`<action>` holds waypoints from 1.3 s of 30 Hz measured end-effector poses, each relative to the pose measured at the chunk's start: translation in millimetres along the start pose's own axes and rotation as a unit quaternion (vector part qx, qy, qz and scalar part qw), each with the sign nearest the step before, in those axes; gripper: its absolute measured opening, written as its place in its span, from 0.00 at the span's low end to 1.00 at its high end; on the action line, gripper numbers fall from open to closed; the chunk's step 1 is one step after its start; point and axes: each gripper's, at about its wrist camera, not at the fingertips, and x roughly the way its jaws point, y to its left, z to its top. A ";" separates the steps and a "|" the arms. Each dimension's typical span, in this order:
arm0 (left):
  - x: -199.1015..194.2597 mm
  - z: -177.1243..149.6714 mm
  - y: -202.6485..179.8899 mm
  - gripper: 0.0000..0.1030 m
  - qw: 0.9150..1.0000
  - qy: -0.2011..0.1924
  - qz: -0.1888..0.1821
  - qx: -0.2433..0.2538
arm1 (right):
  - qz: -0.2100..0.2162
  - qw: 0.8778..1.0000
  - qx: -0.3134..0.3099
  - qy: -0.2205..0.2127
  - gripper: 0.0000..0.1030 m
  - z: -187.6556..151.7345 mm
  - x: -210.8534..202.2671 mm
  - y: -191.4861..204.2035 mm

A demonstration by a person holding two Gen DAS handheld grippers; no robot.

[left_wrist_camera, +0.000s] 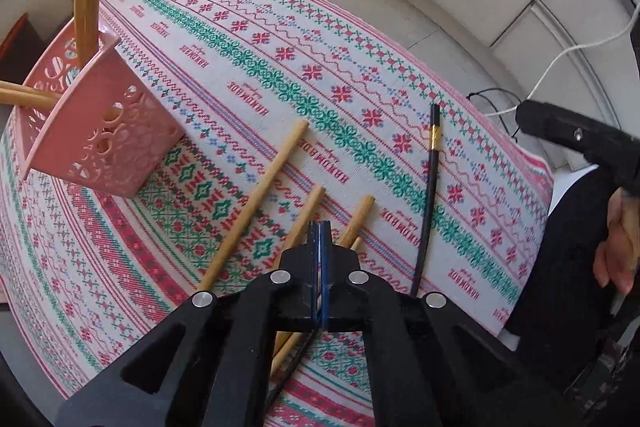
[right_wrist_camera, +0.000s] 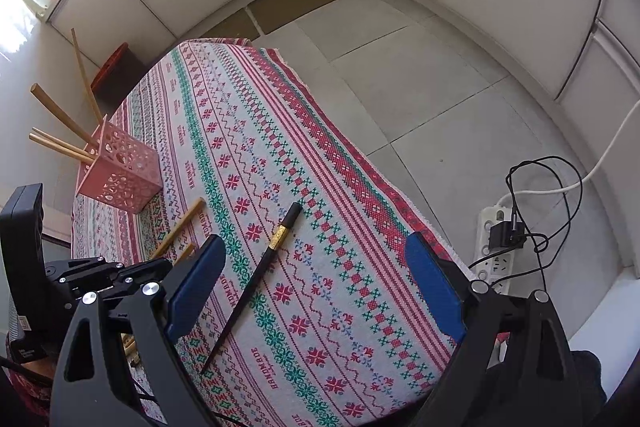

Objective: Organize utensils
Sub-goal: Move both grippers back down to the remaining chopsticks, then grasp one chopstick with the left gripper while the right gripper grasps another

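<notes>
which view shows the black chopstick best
The right wrist view: the black chopstick lies whole on the tablecloth, gold band clear. The left wrist view shows it too, off to the right, its lower end meeting the gripper's frame.

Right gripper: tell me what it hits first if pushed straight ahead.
Probably the black chopstick lying on the tablecloth; it lies between the open fingers of the right gripper, though depth is uncertain.

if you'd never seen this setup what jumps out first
The loud red, green and white patterned tablecloth fills both views. At its far left corner stands a pink perforated holder with wooden chopsticks fanning out of it. A single black chopstick with a gold band lies alone mid-table, with loose wooden chopsticks beside it.
</notes>
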 end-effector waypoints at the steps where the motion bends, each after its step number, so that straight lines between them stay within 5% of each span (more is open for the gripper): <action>1: 1.4 -0.6 1.6 0.04 1.000 0.002 0.005 0.002 | 0.001 1.000 0.000 0.001 0.86 -0.2 -0.1 0.3; 7: 19.5 -1.4 -4.7 0.21 1.000 0.011 0.016 0.015 | 0.002 1.000 -0.003 0.002 0.86 -0.9 0.2 1.3; 12: 38.5 5.6 -6.9 0.20 0.998 0.029 0.048 0.030 | 0.005 1.000 0.000 0.008 0.86 -0.4 2.2 0.2; 17: 35.3 -1.4 -13.8 0.11 0.998 -0.008 0.051 0.040 | 0.028 0.999 0.011 0.038 0.86 -3.3 10.1 9.1; 21: -11.8 -21.3 -6.7 0.08 0.996 -0.070 0.042 0.033 | 0.048 0.995 0.039 0.082 0.85 -9.2 25.6 24.9; 30: -119.1 -72.0 4.4 0.08 0.978 -0.196 0.071 -0.017 | 0.004 0.988 0.028 0.152 0.55 -15.5 80.0 99.2; 35: -155.6 -91.3 12.8 0.07 0.966 -0.241 0.082 -0.032 | -0.041 0.989 0.027 0.139 0.48 -17.8 92.6 119.7; 39: -166.5 -92.7 15.5 0.07 0.963 -0.251 0.090 -0.039 | -0.060 0.988 0.039 0.134 0.26 -18.6 96.7 128.3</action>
